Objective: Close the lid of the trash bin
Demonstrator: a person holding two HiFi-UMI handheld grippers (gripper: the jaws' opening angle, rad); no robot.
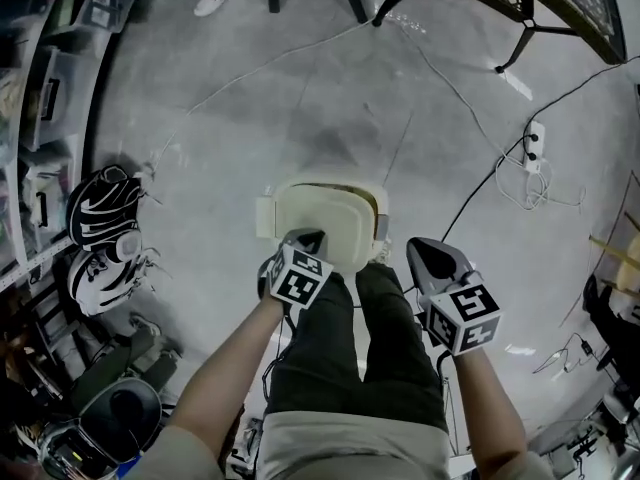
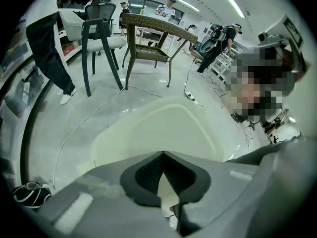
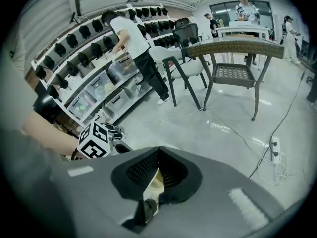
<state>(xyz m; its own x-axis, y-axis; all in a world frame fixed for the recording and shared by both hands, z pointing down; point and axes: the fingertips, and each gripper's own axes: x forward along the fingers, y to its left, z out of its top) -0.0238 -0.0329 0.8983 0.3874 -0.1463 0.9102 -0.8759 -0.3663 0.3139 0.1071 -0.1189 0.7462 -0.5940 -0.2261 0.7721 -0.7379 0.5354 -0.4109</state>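
A cream trash bin [image 1: 322,214] stands on the grey floor just in front of my knees, its lid [image 1: 330,226] lying flat over the opening. My left gripper [image 1: 306,238] is shut, its tips over the lid's near edge and apparently resting on it. In the left gripper view the lid [image 2: 163,128] spreads out pale just beyond the closed left gripper [image 2: 162,153]. My right gripper [image 1: 428,251] hangs shut to the right of the bin, apart from it and holding nothing. The right gripper [image 3: 159,148] looks out over the floor in its own view.
Storage shelves [image 1: 40,118] and a black-and-white helmet-like object [image 1: 103,206] line the left side. A power strip [image 1: 533,144] with cables lies on the floor at the right. A wicker table [image 2: 153,31] and a chair [image 2: 99,29] stand beyond the bin, with people further back.
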